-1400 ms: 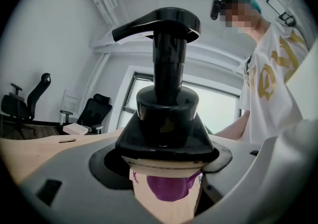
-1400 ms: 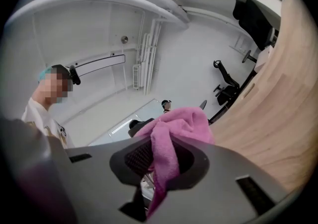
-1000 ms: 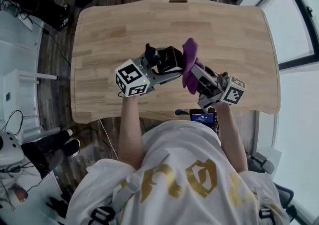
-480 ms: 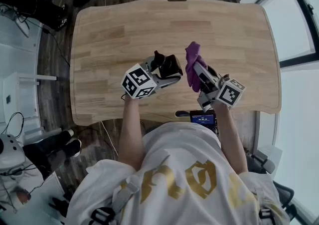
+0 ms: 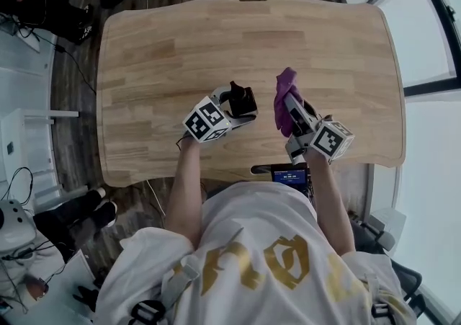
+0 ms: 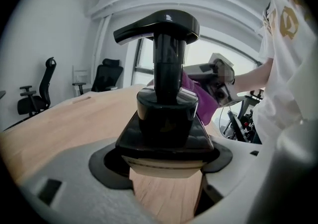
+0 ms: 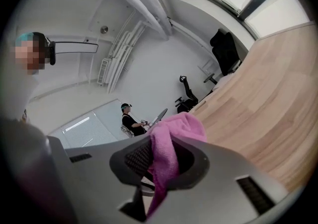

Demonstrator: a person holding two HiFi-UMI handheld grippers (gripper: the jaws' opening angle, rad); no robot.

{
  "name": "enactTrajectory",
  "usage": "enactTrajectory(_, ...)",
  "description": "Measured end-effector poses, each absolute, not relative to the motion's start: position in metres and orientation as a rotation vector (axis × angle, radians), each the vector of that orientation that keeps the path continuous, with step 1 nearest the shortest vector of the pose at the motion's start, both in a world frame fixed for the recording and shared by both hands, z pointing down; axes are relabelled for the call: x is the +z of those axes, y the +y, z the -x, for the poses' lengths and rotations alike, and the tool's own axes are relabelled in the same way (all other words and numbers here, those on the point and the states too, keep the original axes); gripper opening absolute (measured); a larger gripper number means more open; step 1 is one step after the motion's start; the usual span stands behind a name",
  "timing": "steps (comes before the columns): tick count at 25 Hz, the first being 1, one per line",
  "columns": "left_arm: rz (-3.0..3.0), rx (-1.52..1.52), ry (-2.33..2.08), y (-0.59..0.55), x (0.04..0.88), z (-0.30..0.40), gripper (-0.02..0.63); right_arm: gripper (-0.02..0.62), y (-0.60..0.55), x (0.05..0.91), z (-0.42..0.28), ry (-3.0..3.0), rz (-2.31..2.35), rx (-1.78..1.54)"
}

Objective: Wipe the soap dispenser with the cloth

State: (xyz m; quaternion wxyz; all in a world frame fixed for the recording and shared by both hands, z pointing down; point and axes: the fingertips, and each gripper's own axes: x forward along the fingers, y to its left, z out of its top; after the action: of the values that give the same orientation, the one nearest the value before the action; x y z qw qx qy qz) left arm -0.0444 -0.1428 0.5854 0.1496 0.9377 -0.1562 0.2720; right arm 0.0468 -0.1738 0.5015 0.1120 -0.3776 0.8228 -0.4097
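Down near the middle of the head view, over the table (image 5: 180,35), the left gripper (image 5: 243,109) is clamping the black dispenser (image 5: 238,93). Just right of centre, the right gripper (image 5: 291,109) is pinching the purple cloth (image 5: 285,91), which is poking up toward the top of the frame. They're near each other, but a strip of bare wood is showing between them, so nothing's rubbing right now.

Left gripper view: the dispenser is filling the centre, standing upright with the pump head up top and its base wedged between both jaws. Wood is showing underneath, but I can't tell if the base is resting on the table or hanging just off it. The cloth and the other gripper are peeking out behind it on the right.

Right gripper view: the jaws are biting a fold of cloth at lower centre, with the loose end drooping down. The dispenser isn't showing up here at all.

Progress-wise I'm guessing both things are in hand and the cloth needs bringing back onto the bottle. How much has been wiped is anyone's guess, since the glossy black isn't giving anything away. The dispenser's far side is hidden, and its lower body is cut off by the jaws.
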Motion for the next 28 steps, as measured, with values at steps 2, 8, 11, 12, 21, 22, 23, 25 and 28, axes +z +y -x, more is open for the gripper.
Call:
enactTrajectory(2,-2.667,0.798,-0.433,-0.146,0.599,0.041,0.341,0.052,-0.177,0.510,-0.051,2.425,1.145,-1.209)
enactTrajectory(8,-2.600,0.899,-0.411,-0.147,0.636,0.038,0.341,0.052,-0.182,0.525,-0.062,2.418,1.209,-1.249)
enactTrajectory(11,-2.613,0.962,-0.386,-0.145,0.647,0.035,0.341,0.052,-0.182,0.533,-0.063,2.417,1.202,-1.268)
enactTrajectory(12,-2.617,0.979,-0.378,-0.146,0.651,0.033,0.341,0.052,-0.183,0.535,-0.063,2.415,1.202,-1.273)
enactTrajectory(21,-2.636,1.024,-0.365,-0.145,0.676,0.031,0.341,0.052,-0.184,0.547,-0.063,2.395,1.182,-1.312)
enactTrajectory(22,-2.648,1.043,-0.363,-0.146,0.677,0.030,0.341,0.052,-0.183,0.548,-0.063,2.395,1.181,-1.319)
enactTrajectory(23,-2.661,1.060,-0.358,-0.147,0.677,0.028,0.341,0.052,-0.183,0.550,-0.062,2.393,1.179,-1.325)
enactTrajectory(25,-2.678,1.076,-0.338,-0.147,0.678,0.025,0.341,0.052,-0.183,0.552,-0.061,2.390,1.176,-1.334)
enactTrajectory(28,-2.698,1.128,-0.302,-0.144,0.682,0.025,0.341,0.052,-0.184,0.552,-0.057,2.396,1.168,-1.337)
